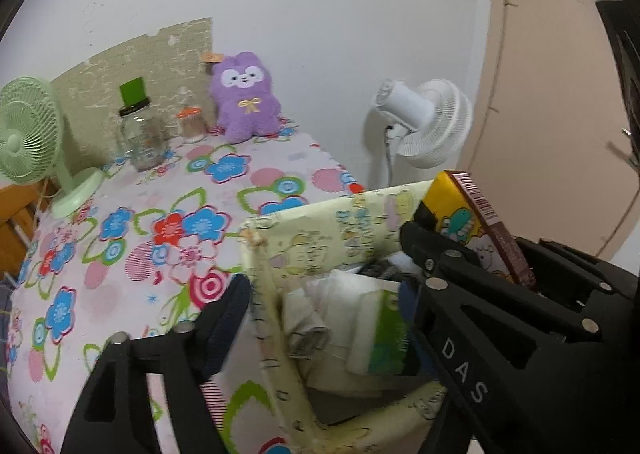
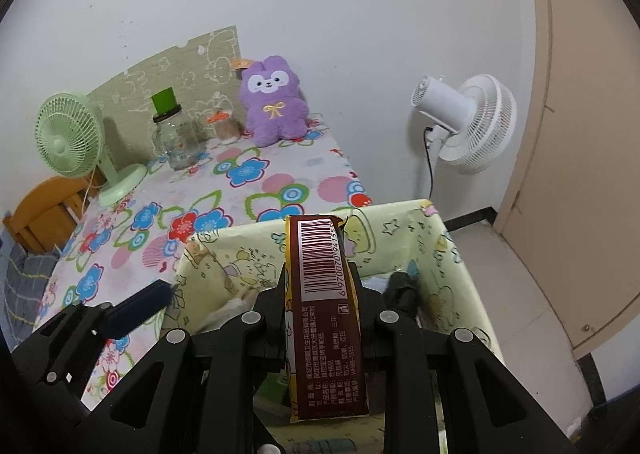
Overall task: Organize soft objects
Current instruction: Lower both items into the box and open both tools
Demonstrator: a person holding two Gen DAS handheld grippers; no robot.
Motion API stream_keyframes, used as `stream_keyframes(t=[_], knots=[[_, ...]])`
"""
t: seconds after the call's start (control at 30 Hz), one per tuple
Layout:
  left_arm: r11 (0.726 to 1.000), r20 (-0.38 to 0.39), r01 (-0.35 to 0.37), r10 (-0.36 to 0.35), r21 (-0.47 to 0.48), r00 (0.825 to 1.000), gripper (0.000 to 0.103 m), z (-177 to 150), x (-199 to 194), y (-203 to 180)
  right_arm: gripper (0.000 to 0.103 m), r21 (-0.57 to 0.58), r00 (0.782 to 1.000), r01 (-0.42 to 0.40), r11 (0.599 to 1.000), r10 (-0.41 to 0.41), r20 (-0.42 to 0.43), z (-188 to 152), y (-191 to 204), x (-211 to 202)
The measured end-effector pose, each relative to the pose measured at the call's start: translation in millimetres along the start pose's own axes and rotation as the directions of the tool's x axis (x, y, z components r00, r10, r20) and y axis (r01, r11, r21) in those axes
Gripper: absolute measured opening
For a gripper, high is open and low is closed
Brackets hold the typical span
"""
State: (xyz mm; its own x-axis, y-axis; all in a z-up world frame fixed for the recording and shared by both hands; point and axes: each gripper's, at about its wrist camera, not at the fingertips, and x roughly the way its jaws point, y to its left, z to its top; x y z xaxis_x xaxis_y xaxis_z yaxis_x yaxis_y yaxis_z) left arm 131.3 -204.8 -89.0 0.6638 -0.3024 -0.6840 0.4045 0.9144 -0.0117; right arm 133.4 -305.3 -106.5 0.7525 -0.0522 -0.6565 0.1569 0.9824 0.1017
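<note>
A tissue pack (image 2: 326,310) is held clamped in the right gripper (image 2: 320,294) over the part-filled fabric bin (image 2: 448,238), the left gripper (image 1: 324,278) is spread wide and empty, and the plush toy (image 2: 274,104) on the far table is left unsorted.

You see a purple plush toy (image 2: 274,104) on a tablecloth (image 2: 256,190) with blue, red and pink flowers. Your pale yellow fabric basket (image 2: 448,250) has cartoon prints. The tissue pack (image 2: 326,306) is brown and yellow. One fan (image 2: 66,142) is mint green, the other fan (image 2: 472,118) white.

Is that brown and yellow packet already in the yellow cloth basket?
Not yet. The right tongs are shut on the packet, holding it above the basket, which already holds other packs.
</note>
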Motion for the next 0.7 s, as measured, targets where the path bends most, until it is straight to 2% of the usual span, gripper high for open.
stream_keyframes(t=[0.07,0.17,0.2,0.47,0.7], knots=[[1.0,0.0,-0.008,0.008,-0.002,1.0,0.083,1,0,4,0.032,-0.01,1.0,-0.003,1.0,0.003,-0.005,1,4,2],[1.0,0.002,-0.016,0.016,-0.006,1.0,0.083,2,-1,9,0.059,-0.018,1.0,-0.023,1.0,0.023,-0.006,3,9,4],[1.0,0.006,-0.019,0.019,-0.004,1.0,0.084,3,-3,10,0.064,-0.023,1.0,-0.026,0.999,0.026,0.006,4,11,2],[0.999,0.009,-0.051,0.05,0.002,0.999,0.091,2,-14,20,0.083,-0.051,0.999,-0.007,0.999,0.008,0.036,8,26,-7],[0.997,0.033,-0.079,0.079,-0.011,0.996,0.096,-3,-33,35,0.086,-0.068,0.998,-0.001,0.998,0.005,0.064,6,43,-24]])
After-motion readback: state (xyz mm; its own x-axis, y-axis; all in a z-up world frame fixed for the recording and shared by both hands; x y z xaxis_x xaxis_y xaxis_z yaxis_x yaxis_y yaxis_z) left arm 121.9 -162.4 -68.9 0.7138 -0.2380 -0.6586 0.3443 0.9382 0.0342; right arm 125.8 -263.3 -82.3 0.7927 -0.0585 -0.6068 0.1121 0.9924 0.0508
